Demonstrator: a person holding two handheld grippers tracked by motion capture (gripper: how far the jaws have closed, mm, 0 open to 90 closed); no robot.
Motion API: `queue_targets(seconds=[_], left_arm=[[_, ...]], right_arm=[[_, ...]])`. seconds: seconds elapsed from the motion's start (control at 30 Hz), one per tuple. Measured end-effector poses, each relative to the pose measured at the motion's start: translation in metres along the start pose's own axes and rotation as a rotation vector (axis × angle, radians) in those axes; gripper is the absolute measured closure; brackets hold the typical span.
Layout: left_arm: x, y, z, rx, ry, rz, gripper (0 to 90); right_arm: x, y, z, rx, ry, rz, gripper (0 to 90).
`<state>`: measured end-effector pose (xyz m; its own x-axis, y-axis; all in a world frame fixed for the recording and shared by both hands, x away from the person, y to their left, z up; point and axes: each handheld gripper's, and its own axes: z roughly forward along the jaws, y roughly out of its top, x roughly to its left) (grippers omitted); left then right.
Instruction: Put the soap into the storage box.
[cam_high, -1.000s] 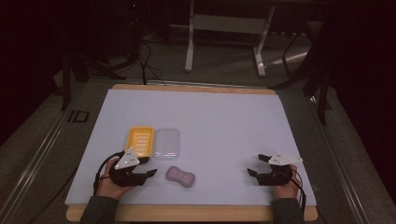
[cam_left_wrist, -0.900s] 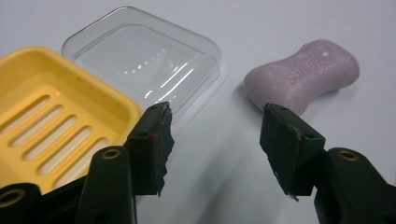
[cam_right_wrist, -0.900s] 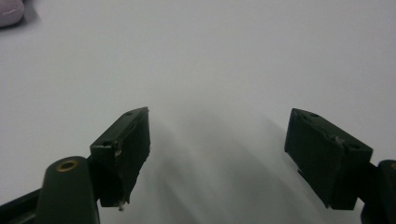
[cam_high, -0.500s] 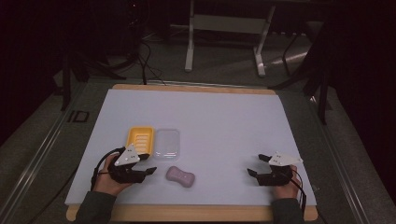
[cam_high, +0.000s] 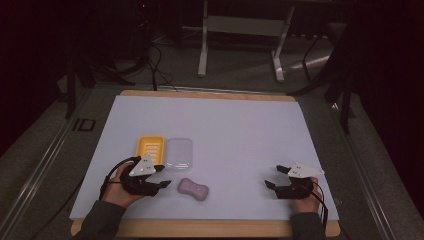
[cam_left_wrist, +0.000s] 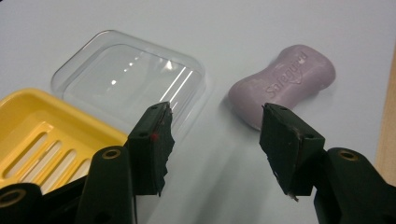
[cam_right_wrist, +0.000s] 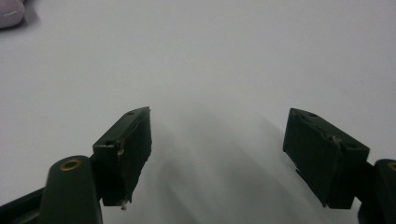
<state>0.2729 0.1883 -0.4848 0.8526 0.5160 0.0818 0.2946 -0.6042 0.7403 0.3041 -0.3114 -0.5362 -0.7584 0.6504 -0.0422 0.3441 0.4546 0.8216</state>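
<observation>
Holding: left gripper (cam_high: 164, 182) and right gripper (cam_high: 272, 176), one in each hand, low over the tabletop (cam_high: 240, 130).
Left gripper: jaws apart, nothing between them, just beside the soap (cam_high: 193, 189).
Right gripper: jaws apart, empty, well apart from the soap.
Soap: pink bar, flat on the tabletop.
Dish (cam_high: 150, 147): yellow, slotted, beside the clear lid (cam_high: 179, 153), edges touching or nearly so.
</observation>
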Motion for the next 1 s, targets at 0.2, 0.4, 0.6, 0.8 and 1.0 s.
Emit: queue_targets(seconds=[0.2, 0.4, 0.6, 0.8, 1.0], left_arm=[[0.000, 0.007, -0.001, 0.017, -0.001, 0.031, 44.0], [0.000, 0.012, -0.002, 0.034, 0.000, 0.054, 43.8], [-0.001, 0.016, -0.001, 0.048, -0.008, 0.074, 43.6], [-0.001, 0.021, 0.000, 0.065, -0.018, 0.093, 43.5], [-0.001, 0.025, 0.001, 0.082, -0.022, 0.112, 43.4]], right_arm=[[0.000, 0.000, 0.000, 0.003, -0.001, 0.004, 25.0], [0.000, 0.000, 0.000, 0.000, -0.004, 0.003, 25.2], [0.000, 0.000, 0.000, -0.001, -0.006, 0.004, 25.2], [-0.001, 0.000, 0.000, 0.000, -0.005, 0.006, 25.3], [0.000, 0.000, 0.000, 0.001, -0.004, 0.007, 25.3]])
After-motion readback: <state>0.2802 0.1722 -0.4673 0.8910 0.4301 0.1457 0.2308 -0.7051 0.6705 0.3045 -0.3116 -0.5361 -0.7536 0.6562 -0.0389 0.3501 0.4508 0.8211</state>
